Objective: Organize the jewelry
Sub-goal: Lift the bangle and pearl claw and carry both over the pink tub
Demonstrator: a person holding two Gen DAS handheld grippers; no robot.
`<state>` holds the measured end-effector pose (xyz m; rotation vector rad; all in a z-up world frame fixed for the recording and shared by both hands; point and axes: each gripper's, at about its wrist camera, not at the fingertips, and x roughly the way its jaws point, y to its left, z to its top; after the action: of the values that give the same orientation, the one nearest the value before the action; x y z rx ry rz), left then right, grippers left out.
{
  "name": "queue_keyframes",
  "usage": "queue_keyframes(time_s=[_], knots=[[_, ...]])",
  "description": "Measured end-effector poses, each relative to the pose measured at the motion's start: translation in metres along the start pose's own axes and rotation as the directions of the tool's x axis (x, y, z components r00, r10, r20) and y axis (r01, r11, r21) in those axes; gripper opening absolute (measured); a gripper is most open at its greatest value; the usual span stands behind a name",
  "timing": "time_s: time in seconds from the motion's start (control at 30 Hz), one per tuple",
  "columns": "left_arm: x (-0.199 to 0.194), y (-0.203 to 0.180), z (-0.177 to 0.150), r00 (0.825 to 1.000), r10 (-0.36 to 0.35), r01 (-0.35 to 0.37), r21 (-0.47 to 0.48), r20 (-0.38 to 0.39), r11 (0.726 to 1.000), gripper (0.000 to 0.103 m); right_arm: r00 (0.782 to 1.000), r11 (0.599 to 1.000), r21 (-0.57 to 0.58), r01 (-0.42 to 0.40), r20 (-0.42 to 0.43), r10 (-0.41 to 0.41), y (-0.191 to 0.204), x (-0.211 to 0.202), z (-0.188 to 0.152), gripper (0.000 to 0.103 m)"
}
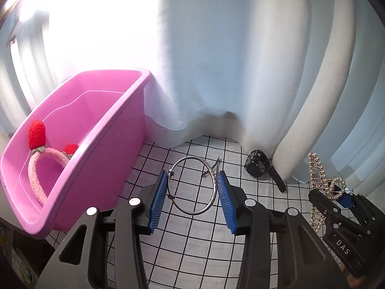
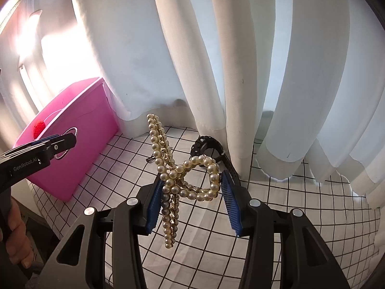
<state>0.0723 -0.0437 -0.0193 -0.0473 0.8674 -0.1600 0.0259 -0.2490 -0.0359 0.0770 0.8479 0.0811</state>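
The left hand-held gripper (image 1: 192, 192) pinches a thin silver bangle (image 1: 192, 185) between its blue pads, the ring lifted above the grid-patterned table (image 1: 192, 252). Just to its left stands a pink bin (image 1: 108, 130) holding a fuzzy pink headband (image 1: 43, 168) with red strawberry ears. The right hand-held gripper (image 2: 190, 195) clamps a pearl hair clip (image 2: 182, 175), shaped like a looped ribbon, with one long beaded end hanging down between the fingers and the other rising upward. A black watch (image 2: 209, 147) lies on the table against the white curtain (image 2: 216, 60), beyond the clip. A small dark hairpin (image 1: 213, 168) lies behind the bangle.
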Motion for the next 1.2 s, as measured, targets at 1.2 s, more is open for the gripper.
queue_keyframes(time_s=[1.2], knots=[[-0.026, 0.243, 0.068, 0.952, 0.304, -0.290, -0.360, -0.018, 0.887, 0.041, 0.923, 0.851, -0.359, -0.383, -0.102, 0.372, 0.282, 0.082, 0.158, 0.045]])
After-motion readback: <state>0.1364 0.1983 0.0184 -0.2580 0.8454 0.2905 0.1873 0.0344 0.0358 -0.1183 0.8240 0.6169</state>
